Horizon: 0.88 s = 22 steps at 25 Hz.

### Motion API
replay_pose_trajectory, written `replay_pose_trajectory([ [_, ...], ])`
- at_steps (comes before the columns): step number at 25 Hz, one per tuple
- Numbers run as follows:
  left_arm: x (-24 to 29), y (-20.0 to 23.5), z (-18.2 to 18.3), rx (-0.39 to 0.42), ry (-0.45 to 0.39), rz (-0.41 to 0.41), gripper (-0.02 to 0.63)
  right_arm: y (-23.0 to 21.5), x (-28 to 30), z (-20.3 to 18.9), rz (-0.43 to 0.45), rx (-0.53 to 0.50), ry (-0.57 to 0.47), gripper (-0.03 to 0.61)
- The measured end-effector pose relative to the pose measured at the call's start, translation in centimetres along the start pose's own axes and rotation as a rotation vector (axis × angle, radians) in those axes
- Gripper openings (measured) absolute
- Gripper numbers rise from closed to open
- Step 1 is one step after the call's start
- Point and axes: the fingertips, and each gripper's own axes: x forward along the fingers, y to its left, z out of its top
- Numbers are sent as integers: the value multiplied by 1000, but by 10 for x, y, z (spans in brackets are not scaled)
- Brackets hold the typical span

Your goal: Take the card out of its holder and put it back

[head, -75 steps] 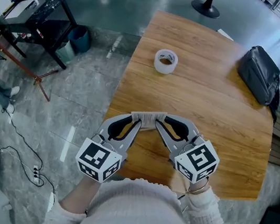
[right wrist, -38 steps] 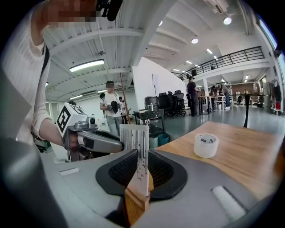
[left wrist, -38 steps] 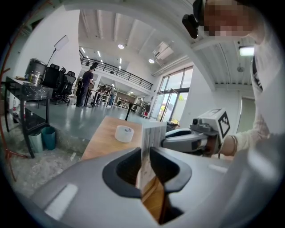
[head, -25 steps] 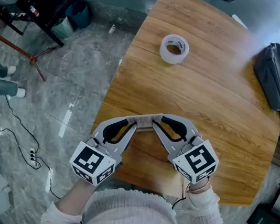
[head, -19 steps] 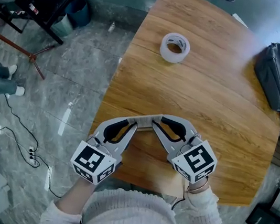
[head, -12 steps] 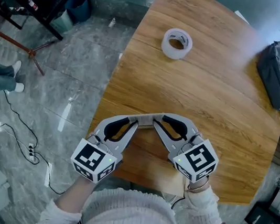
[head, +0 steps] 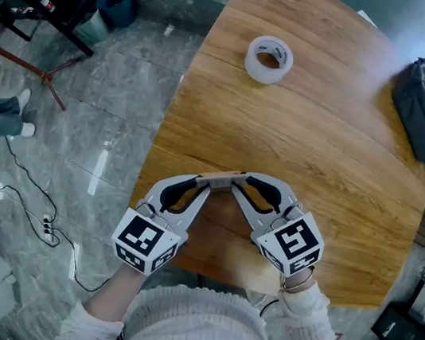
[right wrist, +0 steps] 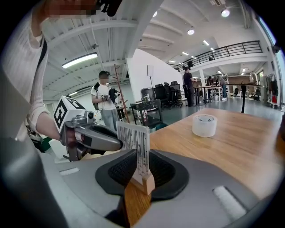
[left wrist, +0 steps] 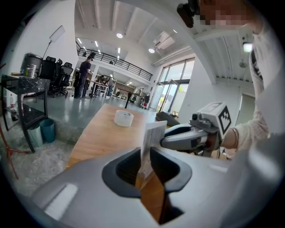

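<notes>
Head view shows your left gripper (head: 208, 185) and right gripper (head: 235, 188) meeting tip to tip over the near part of the rounded wooden bench (head: 320, 151). The white printed card (head: 222, 177) bridges them in the air.

Left gripper view: its fingers pinch the card's edge but are opening slightly. If you loosen more, the card may slip or twist.

Right gripper view: these fingers, also opening, clamp the small pale wooden holder (right wrist: 144, 181), with the card standing in its slot. If you ease both grips together, card and holder could drop onto the bench and come apart.
</notes>
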Motion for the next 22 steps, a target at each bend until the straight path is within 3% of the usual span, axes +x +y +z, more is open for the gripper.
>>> replay_pose_trajectory([
  [9, -2, 0, 3, -15, -19, 5, 69, 4, 0, -2, 2, -13, 10, 110],
  [15, -15, 2, 21, -18, -78, 18, 69, -5, -15, 12, -61, 16, -48, 123],
  [22, -43, -13, 41, -17, -134, -13, 39, 2, -51, 29, -156, 86, -145, 24],
])
